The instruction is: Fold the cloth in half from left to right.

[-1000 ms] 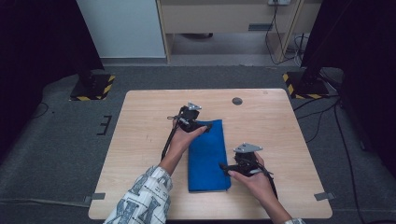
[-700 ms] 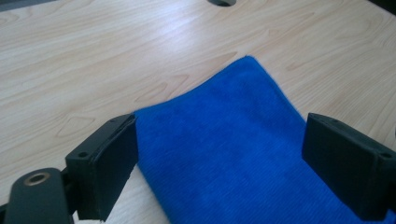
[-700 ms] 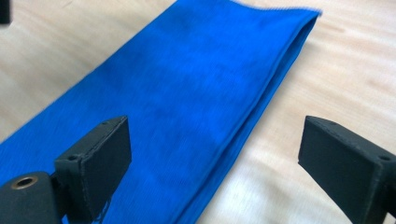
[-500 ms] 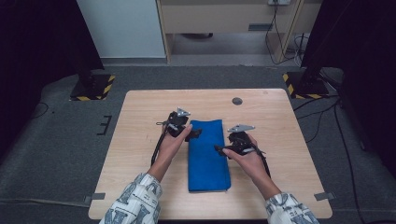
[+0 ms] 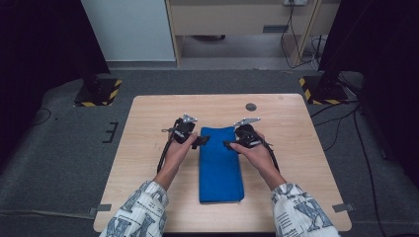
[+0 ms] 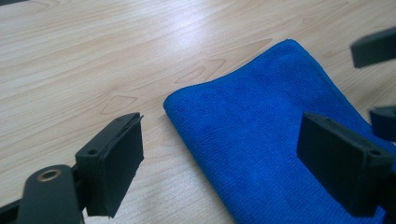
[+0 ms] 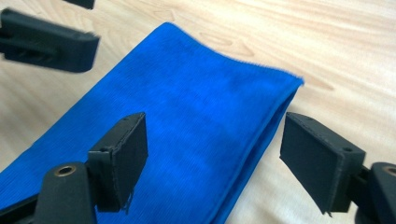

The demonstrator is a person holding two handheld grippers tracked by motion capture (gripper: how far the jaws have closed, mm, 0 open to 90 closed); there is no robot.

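My left gripper [image 6: 219, 168] gaping astride the blue cloth's [image 5: 220, 160] corner, my right gripper [image 7: 212, 161] just narrowing, unclamped, over its opposite corner, table [image 5: 148, 123] beneath

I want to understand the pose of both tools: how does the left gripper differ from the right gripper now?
The left gripper stands at the blue cloth's far left corner, the right gripper at its far right corner. The left points rightward in the high view, the right leftward. The left gripper's jaws stand wide; the right gripper's jaws have just been closing, over the folded edge. Both are open and low over the table.
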